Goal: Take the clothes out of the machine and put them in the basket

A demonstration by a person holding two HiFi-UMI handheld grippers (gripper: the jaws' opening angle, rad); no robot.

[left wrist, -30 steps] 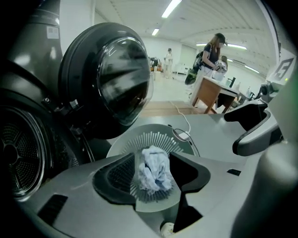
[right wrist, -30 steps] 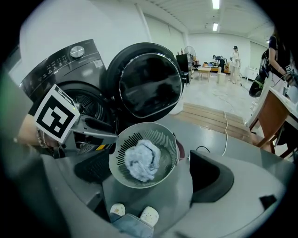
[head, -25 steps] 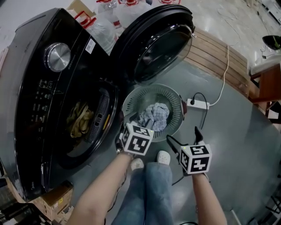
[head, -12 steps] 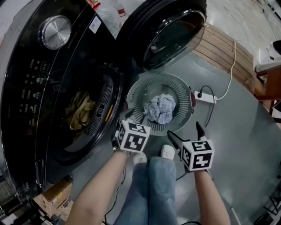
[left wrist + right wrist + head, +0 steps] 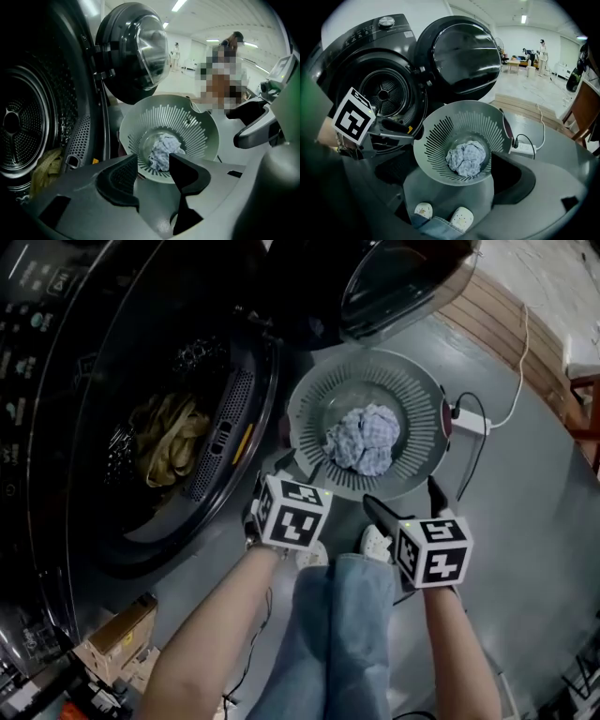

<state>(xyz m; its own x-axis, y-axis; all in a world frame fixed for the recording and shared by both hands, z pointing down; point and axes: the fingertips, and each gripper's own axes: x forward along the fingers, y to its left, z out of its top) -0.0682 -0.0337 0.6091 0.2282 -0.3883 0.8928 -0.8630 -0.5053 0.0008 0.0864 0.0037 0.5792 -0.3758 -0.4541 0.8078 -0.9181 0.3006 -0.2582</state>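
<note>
The black washing machine's drum (image 5: pixel 141 442) stands open at the left, and an olive-yellow cloth (image 5: pixel 169 437) lies inside it (image 5: pixel 47 166). A round grey slotted basket (image 5: pixel 422 395) sits on the floor under the open door (image 5: pixel 403 282) and holds a crumpled blue-white cloth (image 5: pixel 364 439). My left gripper (image 5: pixel 272 474) hangs by the basket's near-left rim, between it and the drum. It is open part way, and its own view shows a bare gap (image 5: pixel 153 166). At the basket's near-right edge my right gripper (image 5: pixel 405 498) is wide open and empty (image 5: pixel 452 164).
A white power strip (image 5: pixel 469 418) with its cables lies right of the basket. Wooden boards (image 5: pixel 506 324) run along the far right. A cardboard box (image 5: pixel 122 638) sits at the machine's foot. The person's jeans and white shoes (image 5: pixel 440 213) are just behind the grippers.
Both grippers have sunk lower in front of the basket. The head camera has come nearer, so the drum opening and the basket look larger and higher in the view.
</note>
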